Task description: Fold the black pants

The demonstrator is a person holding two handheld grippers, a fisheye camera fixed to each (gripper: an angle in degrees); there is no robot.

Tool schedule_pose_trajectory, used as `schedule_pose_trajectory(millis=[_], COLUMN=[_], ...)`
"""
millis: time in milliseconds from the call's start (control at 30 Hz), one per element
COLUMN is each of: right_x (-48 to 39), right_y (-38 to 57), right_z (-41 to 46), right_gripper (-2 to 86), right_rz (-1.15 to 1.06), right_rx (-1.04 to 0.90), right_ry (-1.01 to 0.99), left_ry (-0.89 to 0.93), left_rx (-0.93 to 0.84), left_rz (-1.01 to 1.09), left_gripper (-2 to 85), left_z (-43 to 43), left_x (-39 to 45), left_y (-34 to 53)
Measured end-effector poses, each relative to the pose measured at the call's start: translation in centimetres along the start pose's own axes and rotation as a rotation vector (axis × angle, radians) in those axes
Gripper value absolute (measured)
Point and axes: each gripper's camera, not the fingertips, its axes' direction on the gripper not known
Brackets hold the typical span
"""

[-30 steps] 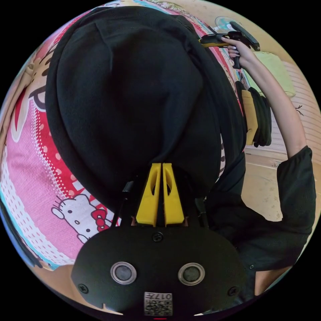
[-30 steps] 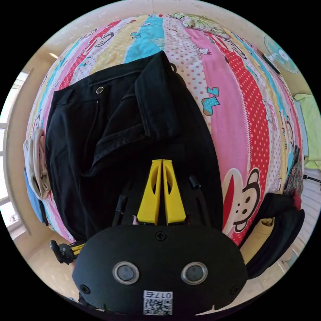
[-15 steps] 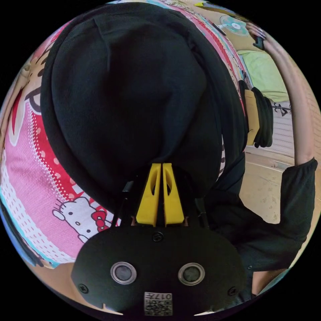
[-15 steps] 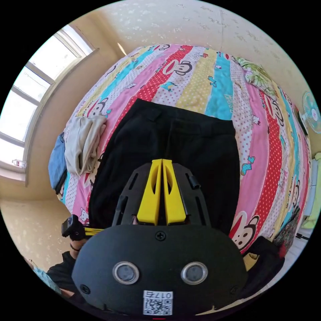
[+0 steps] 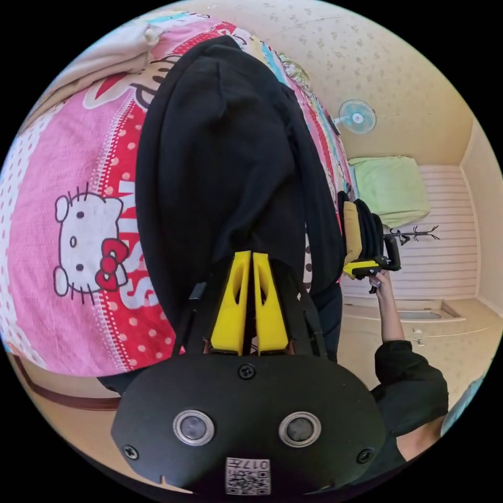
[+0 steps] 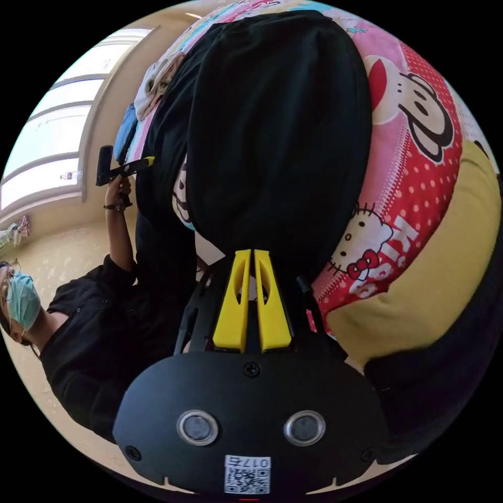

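Black pants point(image 5: 225, 157) draped over cartoon-print bedsheet point(image 5: 78, 236), hem pinched between closed yellow jaws of left gripper point(image 5: 248, 257) and of right gripper point(image 6: 250, 254). Sheet lettering partly covered by the cloth, unreadable. Beyond, wall fan point(image 5: 357, 116), yellow cushion point(image 6: 435, 298).

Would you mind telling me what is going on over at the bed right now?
A person is folding black pants on a bed with a cartoon-print sheet, holding a gripper in each hand. The left gripper and the right gripper each have their yellow jaws closed at the near edge of the dark fabric, which lies draped over the bed's edge. A light-coloured garment sits further up the bed. The fold looks under way, not finished.
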Motion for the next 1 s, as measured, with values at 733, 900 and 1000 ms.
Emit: schedule_pose_trajectory(millis=[733, 900, 1000], right_x=[5.6, 6.9, 7.5], right_y=[24.1, 29.4, 33.3], right_z=[2.7, 2.8, 4.2], right_gripper=[10.4, 11.0, 9.9], right_rz=[0.280, 0.322, 0.296], right_rx=[0.583, 0.688, 0.791], right_ry=[-0.071, -0.241, -0.451], left_ry=[0.114, -0.031, -0.115], left_rx=[-0.170, -0.414, -0.394], left_rz=[0.575, 0.612, 0.590], left_gripper=[9.6, 12.2, 9.6], left_z=[25.0, 36.4, 40.2], left_x=[20.4, 23.8, 23.8], left_y=[15.9, 16.2, 17.3])
